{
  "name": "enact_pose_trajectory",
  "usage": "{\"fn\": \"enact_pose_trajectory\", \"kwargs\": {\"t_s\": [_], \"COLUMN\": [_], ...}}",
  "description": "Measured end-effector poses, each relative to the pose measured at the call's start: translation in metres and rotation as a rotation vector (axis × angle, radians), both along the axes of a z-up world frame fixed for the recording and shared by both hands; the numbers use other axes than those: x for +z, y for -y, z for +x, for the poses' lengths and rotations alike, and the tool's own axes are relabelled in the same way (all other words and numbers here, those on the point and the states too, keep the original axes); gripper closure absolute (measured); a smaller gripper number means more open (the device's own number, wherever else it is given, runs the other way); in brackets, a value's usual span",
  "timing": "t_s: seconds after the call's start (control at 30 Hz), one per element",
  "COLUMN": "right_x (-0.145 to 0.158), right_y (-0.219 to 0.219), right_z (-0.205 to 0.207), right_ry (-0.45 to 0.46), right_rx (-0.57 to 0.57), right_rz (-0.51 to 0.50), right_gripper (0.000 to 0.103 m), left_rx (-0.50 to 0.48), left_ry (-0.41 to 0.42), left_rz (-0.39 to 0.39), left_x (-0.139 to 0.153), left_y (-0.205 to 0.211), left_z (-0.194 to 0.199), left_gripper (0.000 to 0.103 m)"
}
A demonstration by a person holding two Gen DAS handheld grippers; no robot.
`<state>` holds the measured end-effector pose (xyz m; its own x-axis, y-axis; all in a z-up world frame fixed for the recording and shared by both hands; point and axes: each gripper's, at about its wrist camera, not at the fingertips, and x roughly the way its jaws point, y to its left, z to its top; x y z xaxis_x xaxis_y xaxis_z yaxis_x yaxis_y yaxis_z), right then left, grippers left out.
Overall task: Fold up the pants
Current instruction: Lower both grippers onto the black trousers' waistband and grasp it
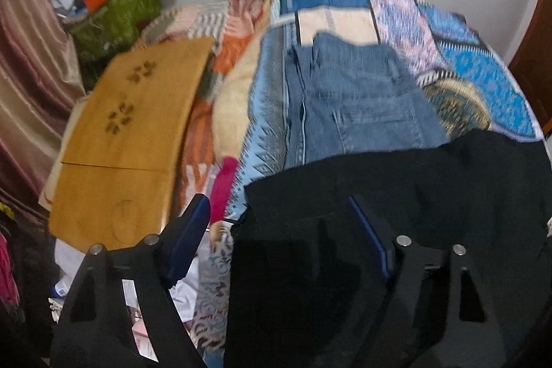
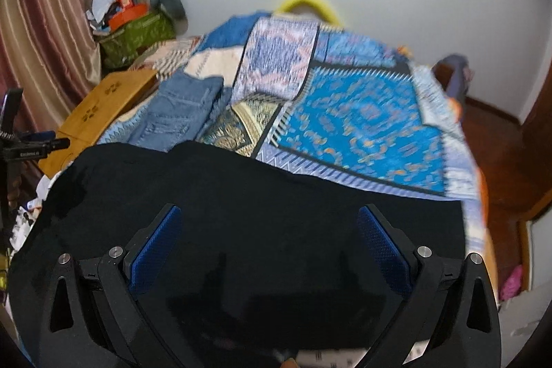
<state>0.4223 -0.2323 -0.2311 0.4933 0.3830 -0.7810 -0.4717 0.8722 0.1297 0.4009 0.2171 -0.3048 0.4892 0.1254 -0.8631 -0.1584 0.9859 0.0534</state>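
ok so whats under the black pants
The black pants lie on the patterned blue bedspread, which shows beyond their far edge. Whatever else lies beneath them is covered.

Matt black cloth pants (image 2: 241, 181) lie over a woven patchwork bedspread (image 2: 362, 126) printed in blue, cream and gold, its weave looking coarse. Beside them, folded jeans (image 1: 355, 99) show faded blue denim with raised seams. A smooth, satiny wooden board (image 1: 138, 112) with cut-out flower shapes rests at the bed's edge; behind it hangs a glossy striped curtain (image 2: 45, 33). The left gripper (image 1: 279, 230) and right gripper (image 2: 269, 237) are matt black plastic with dimpled blue rubbery pads (image 2: 158, 247) and bright metal pins
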Motion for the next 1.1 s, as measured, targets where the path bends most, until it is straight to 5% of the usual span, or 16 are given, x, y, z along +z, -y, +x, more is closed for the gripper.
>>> {"fn": "enact_pose_trajectory", "kwargs": {"t_s": [0.07,0.37,0.53,0.63,0.7,0.8,0.87,0.97,1.03,1.07,1.1], "right_x": [-0.015,-0.053,-0.072,-0.07,-0.067,-0.062,-0.059,-0.048,-0.044,-0.044,-0.045], "right_y": [-0.007,-0.045,-0.058,-0.06,-0.062,-0.068,-0.075,-0.082,-0.082,-0.081,-0.079], "right_z": [0.019,0.064,0.069,0.068,0.064,0.057,0.051,0.044,0.045,0.048,0.051], "right_ry": [-0.05,-0.125,-0.241,-0.24,-0.233,-0.206,-0.175,-0.111,-0.078,-0.074,-0.066], "right_rx": [0.015,0.197,0.279,0.288,0.303,0.339,0.343,0.355,0.35,0.336,0.326], "right_rz": [-0.008,-0.017,0.028,0.032,0.043,0.036,-0.001,-0.067,-0.101,-0.119,-0.12], "right_gripper": [0.018,0.018,0.02,0.035,0.057,0.079,0.082,0.08,0.052,0.029,0.027], "left_rx": [-0.006,0.005,0.072,0.075,0.07,0.045,0.031,0.003,-0.014,-0.023,-0.032], "left_ry": [-0.027,-0.137,-0.167,-0.16,-0.154,-0.138,-0.115,-0.088,-0.076,-0.071,-0.066], "left_rz": [0.001,-0.046,-0.244,-0.259,-0.223,-0.166,-0.137,-0.1,-0.083,-0.075,-0.063], "left_x": [-0.013,-0.057,-0.071,-0.068,-0.064,-0.053,-0.043,-0.03,-0.025,-0.023,-0.021], "left_y": [-0.002,-0.014,-0.028,-0.028,-0.025,-0.018,-0.014,-0.009,-0.006,-0.005,-0.003], "left_z": [0.006,0.035,0.045,0.047,0.046,0.041,0.036,0.031,0.029,0.028,0.027], "left_gripper": [0.023,0.025,0.044,0.062,0.085,0.092,0.092,0.092,0.092,0.092,0.092]}}
